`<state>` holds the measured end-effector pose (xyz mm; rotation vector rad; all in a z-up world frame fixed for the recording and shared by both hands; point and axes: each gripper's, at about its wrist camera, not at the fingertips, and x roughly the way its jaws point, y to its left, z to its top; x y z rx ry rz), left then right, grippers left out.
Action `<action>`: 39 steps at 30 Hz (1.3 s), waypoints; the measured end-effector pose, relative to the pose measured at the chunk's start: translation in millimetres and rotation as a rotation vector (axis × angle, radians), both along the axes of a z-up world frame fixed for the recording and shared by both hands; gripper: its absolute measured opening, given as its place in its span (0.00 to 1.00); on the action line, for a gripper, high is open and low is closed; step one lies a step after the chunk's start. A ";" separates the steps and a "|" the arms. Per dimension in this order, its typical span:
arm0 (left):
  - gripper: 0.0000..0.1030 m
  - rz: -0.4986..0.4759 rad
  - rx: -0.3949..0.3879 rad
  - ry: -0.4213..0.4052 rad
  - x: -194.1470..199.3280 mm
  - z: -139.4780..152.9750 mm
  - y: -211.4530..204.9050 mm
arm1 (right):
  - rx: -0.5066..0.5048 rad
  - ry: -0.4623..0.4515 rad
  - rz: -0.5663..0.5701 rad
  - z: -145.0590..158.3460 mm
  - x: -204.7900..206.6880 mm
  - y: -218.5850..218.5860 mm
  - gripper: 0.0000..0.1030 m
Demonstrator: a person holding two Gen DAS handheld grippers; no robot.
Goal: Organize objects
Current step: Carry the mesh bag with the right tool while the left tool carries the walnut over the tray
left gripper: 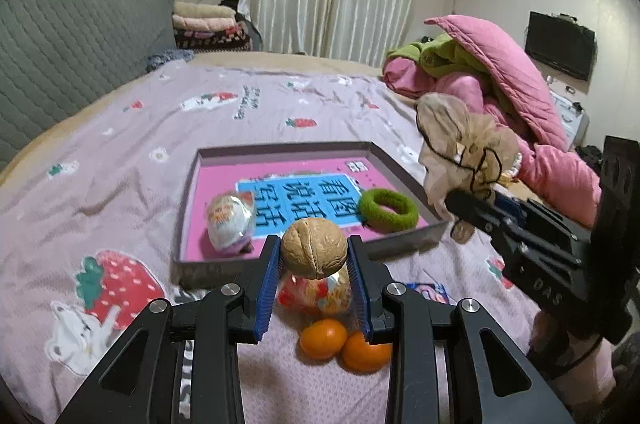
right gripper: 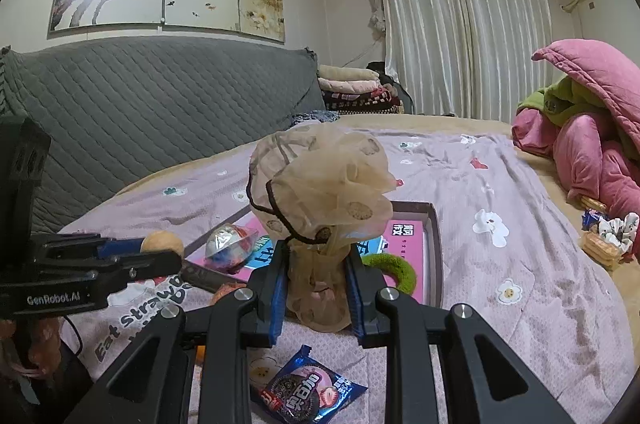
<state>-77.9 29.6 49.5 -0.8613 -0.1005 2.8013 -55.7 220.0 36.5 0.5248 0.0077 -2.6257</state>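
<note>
between the left gripper (left gripper: 314,256) pads a walnut (left gripper: 313,247) sat clamped, just short of the tray (left gripper: 280,148) near wall. right gripper (right gripper: 316,278) pinched a mesh pouch (right gripper: 320,191) above it. advice: clear the wall, lower, then release gently.

The black body of the left tool (right gripper: 162,251) carries white lettering, "GenRobot.AI". The black side of the right tool (left gripper: 454,197) shows raised letters "DAS". The lilac strawberry-print bedsheet (right gripper: 520,264) reads "Eat Straw…" in dark letters near the bed's front edge, the rest covered. In the shallow grey box lid (left gripper: 400,147), a pink book cover with a blue panel (left gripper: 304,195) bears large Chinese characters "看图说话写话", seen upside down. The blue cookie packet (right gripper: 308,388) on the sheet reads "奥利奥".
</note>
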 end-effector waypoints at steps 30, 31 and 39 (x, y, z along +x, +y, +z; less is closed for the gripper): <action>0.33 0.025 0.010 0.062 -30.6 14.2 4.4 | -0.031 0.054 -0.022 17.2 -5.1 1.0 0.23; 0.33 0.026 0.008 0.061 -30.1 14.1 4.3 | -0.029 0.057 -0.024 18.2 -6.5 0.8 0.23; 0.33 0.032 0.008 0.063 -38.2 15.0 6.3 | 0.001 0.085 -0.012 25.3 -20.0 -6.8 0.18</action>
